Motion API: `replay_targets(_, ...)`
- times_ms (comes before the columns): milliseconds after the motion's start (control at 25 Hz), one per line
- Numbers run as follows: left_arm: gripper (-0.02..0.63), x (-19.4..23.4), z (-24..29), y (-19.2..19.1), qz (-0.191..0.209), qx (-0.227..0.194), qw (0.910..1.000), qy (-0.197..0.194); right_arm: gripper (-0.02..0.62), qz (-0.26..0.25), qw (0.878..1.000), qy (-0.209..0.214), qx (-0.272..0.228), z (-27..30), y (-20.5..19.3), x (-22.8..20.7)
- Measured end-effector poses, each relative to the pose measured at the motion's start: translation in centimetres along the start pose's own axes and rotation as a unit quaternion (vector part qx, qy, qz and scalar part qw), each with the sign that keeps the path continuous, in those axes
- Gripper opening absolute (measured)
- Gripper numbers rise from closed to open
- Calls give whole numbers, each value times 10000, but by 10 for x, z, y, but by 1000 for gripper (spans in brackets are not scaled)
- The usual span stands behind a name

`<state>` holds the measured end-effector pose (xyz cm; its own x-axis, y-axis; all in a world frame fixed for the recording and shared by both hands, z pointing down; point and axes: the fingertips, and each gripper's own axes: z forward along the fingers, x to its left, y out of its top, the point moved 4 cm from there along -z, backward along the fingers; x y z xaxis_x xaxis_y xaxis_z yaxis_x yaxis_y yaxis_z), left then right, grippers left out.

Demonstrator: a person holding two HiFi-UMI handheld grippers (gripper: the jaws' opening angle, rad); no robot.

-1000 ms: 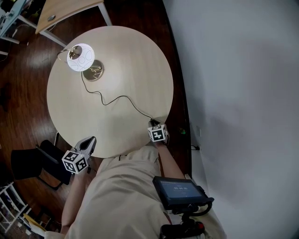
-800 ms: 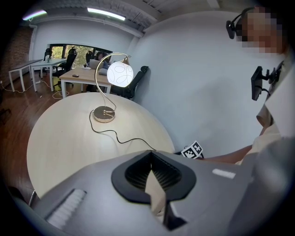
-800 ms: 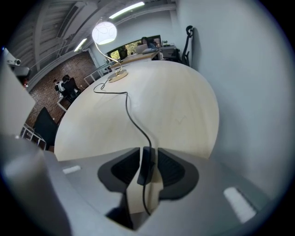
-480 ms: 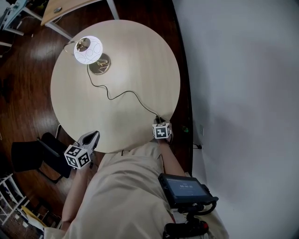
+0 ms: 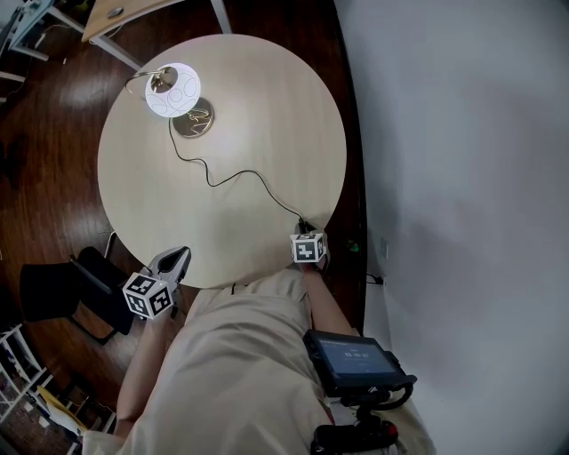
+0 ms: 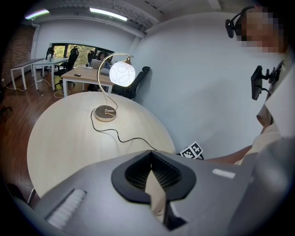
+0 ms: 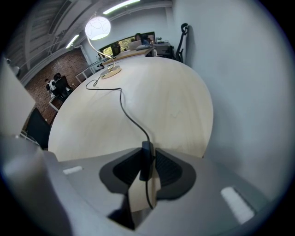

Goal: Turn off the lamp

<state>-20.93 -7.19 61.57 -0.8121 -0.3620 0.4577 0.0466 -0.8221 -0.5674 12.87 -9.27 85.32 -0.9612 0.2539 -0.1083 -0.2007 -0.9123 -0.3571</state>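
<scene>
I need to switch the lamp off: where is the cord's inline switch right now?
The inline switch sits between the closing jaws of the right gripper, at the round table's near right edge in the head view, far from the lamp.

A round counter (image 5: 267, 115) of pale wood stands on a dark, glossy plank floor (image 5: 44, 169), its right edge close to a plain pale grey wall (image 5: 462, 178). A black chair (image 5: 62, 298) sits just off the counter's near left edge. Beyond the far edge stands a wooden desk (image 5: 133, 13) on white legs. Further back the room opens into an office — more desks (image 6: 27, 63), black office chairs (image 6: 71, 57), and a wide window (image 6: 69, 47) showing green outside. Strip lights (image 6: 108, 14) glow on the ceiling, and one far wall is brick (image 7: 69, 64).
</scene>
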Motion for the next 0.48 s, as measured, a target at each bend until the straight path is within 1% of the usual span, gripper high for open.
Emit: replay_targets(480,0,2,-1,0,-29,-30,10000,35,87,-137,9999,-42,15,1,5,0)
